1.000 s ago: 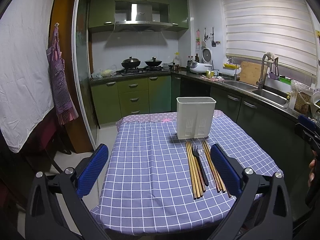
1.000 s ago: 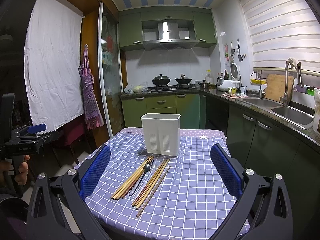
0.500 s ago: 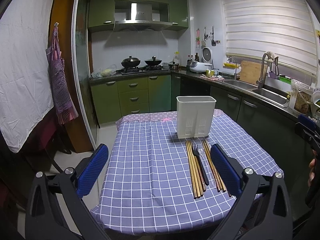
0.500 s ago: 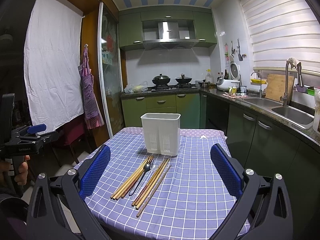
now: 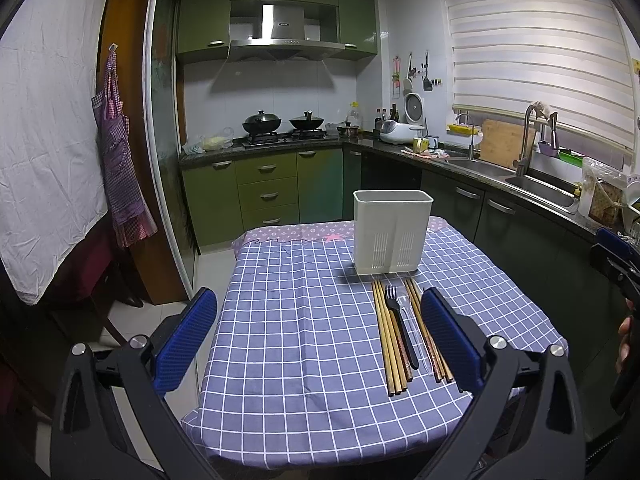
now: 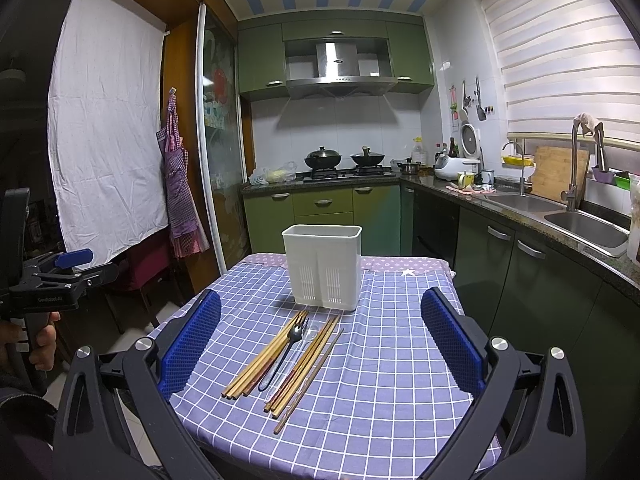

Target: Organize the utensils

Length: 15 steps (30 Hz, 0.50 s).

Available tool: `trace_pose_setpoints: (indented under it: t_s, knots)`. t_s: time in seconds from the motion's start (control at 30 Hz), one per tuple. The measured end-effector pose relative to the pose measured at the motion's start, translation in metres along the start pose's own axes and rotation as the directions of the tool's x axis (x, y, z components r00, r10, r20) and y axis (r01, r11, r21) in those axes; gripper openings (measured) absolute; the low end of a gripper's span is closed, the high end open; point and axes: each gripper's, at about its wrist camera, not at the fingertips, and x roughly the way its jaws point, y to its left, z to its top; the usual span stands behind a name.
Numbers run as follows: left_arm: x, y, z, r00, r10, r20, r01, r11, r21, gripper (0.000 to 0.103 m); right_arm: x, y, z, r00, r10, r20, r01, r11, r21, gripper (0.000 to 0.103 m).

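Observation:
A white two-compartment utensil holder point(image 5: 393, 232) point(image 6: 322, 266) stands upright on the table with the purple checked cloth point(image 5: 304, 340) point(image 6: 392, 360). In front of it lie several wooden chopsticks point(image 5: 387, 344) point(image 6: 264, 356), a black fork point(image 5: 400, 326) point(image 6: 285, 350), a clear plastic spoon point(image 5: 414, 332) and more chopsticks point(image 6: 308, 368). My left gripper point(image 5: 320, 344) is open and empty above the table's near edge. My right gripper point(image 6: 320, 344) is open and empty, hovering over the near edge with the utensils between its fingers.
Green kitchen cabinets and a stove with two woks point(image 5: 282, 124) stand behind the table. A counter with a sink point(image 5: 536, 188) runs along the right. An apron point(image 5: 120, 176) hangs at the left by a white sheet. A chair point(image 6: 148, 264) stands left of the table.

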Motion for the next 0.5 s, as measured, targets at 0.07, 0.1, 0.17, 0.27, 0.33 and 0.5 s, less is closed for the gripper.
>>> trace_pose_setpoints:
  t_s: [0.07,0.1,0.17,0.27,0.33,0.5]
  knots:
    - [0.001,0.001,-0.001,1.000,-0.002,-0.003,0.002,1.000,0.000,0.097,0.001,0.000,0.000,1.000,0.000,-0.002,0.000,1.000,0.000,0.099]
    - [0.001,0.001,0.000,1.000,-0.002,-0.005,0.002,1.000,-0.001,0.097,0.002,0.000,-0.001,1.000,0.000,-0.004,0.000,1.000,0.001,0.099]
    - [0.004,0.002,-0.001,1.000,-0.007,-0.018,0.007,1.000,-0.002,0.097,0.005,-0.001,0.000,1.000,-0.009,-0.009,0.009,1.000,0.008,0.099]
    - [0.019,0.003,0.003,0.997,-0.036,-0.067,0.036,0.999,-0.008,0.097,0.019,-0.005,0.005,0.997,-0.041,-0.065,0.041,0.999,-0.002,0.099]
    - [0.035,0.004,0.005,0.993,-0.032,-0.117,0.031,0.999,-0.013,0.097,0.035,-0.009,0.008,0.990,-0.069,-0.126,0.067,0.997,-0.023,0.099]
    - [0.084,0.002,0.007,0.964,-0.023,-0.266,0.022,1.000,-0.008,0.097,0.097,-0.028,0.010,0.937,-0.085,-0.338,0.068,0.996,-0.063,0.099]
